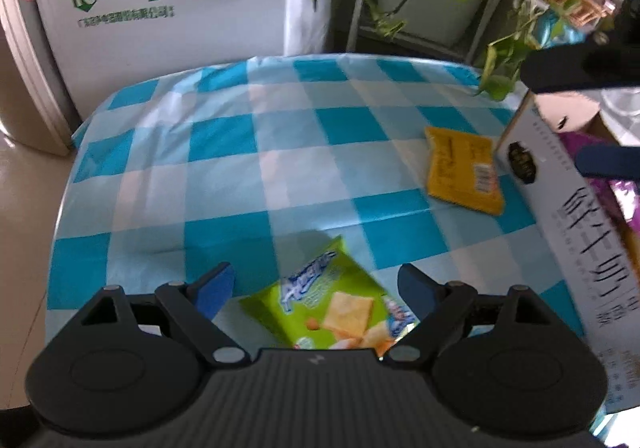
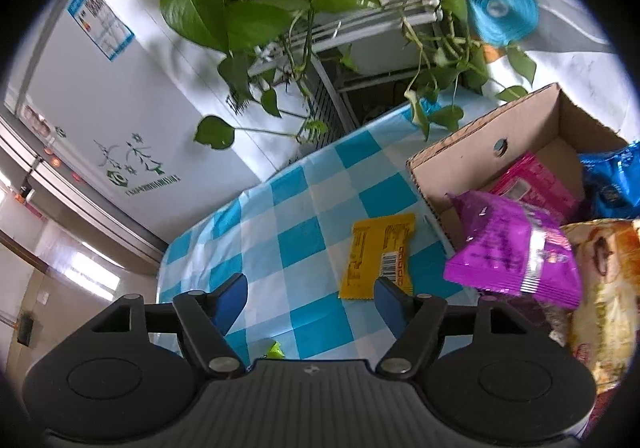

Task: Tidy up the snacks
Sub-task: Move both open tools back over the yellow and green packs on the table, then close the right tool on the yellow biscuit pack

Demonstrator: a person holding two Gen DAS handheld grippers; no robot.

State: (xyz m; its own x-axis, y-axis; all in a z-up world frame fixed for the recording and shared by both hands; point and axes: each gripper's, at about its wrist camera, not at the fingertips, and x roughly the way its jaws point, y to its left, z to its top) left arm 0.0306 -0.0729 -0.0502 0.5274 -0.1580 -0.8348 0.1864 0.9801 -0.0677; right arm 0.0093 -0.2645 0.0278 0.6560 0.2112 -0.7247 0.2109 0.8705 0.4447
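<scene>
A green cracker packet (image 1: pixel 332 308) lies flat on the blue-checked tablecloth (image 1: pixel 224 176), between the fingers of my left gripper (image 1: pixel 316 280). The jaws stand wide and the pads do not press on it. A yellow packet (image 1: pixel 464 168) lies face down beside the cardboard box (image 1: pixel 560 188). My right gripper (image 2: pixel 310 298) is open and empty above the cloth, left of the box (image 2: pixel 452 152); the yellow packet (image 2: pixel 380 256) sits just past its right finger. A purple packet (image 2: pixel 516 248) rests over the box's near wall, blurred. Only a corner of the green packet (image 2: pixel 275 350) shows here.
The box holds a pink packet (image 2: pixel 532 184), a blue packet (image 2: pixel 612 176) and a bread packet (image 2: pixel 604 280). A trailing green plant (image 2: pixel 248 8) hangs over the table's far edge from a white rack (image 2: pixel 360 20). A white appliance (image 1: pixel 160 8) stands behind the table.
</scene>
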